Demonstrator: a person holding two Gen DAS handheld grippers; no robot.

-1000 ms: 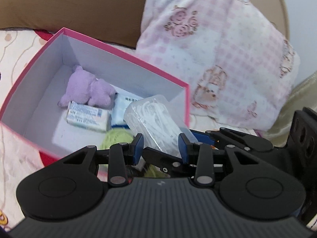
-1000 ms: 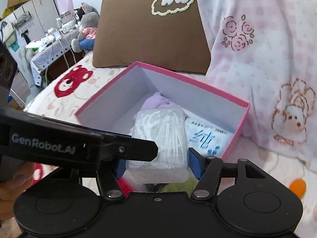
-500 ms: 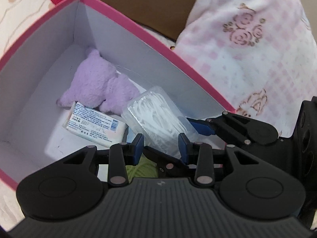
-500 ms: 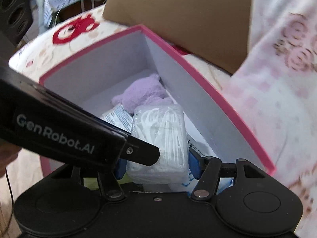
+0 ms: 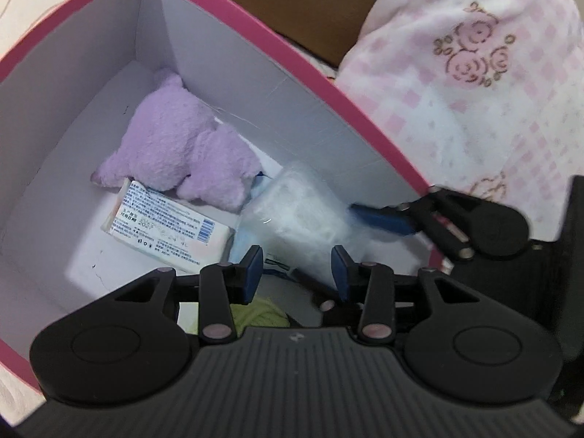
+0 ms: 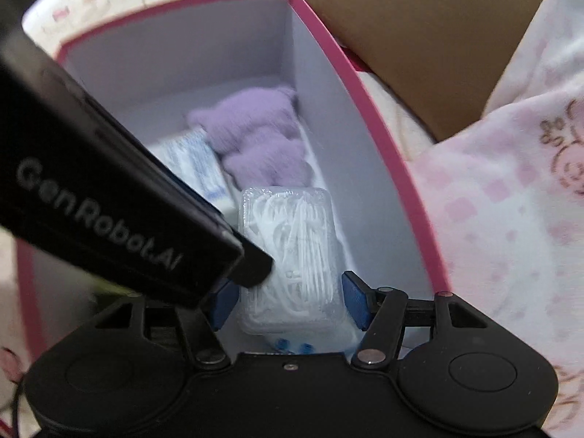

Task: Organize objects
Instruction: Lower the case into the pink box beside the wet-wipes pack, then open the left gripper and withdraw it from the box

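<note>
Right gripper (image 6: 290, 301) clamped the clear plastic floss-pick case (image 6: 288, 255) low inside the pink-rimmed white cardboard box (image 6: 368, 116), purple plush toy (image 6: 262, 138) already packed ahead; release remained.

Inside the pink box (image 5: 255, 25), bare floor is lying open along the left wall, while the purple plush (image 5: 182, 153), the tissue pack (image 5: 164, 226) and the clear floss-pick case (image 6: 288, 255) are crowding the right side. The left gripper (image 6: 120, 219) is slanting across the box mouth, and the checked pillow (image 5: 492, 91) is pressing close outside the right rim.
</note>
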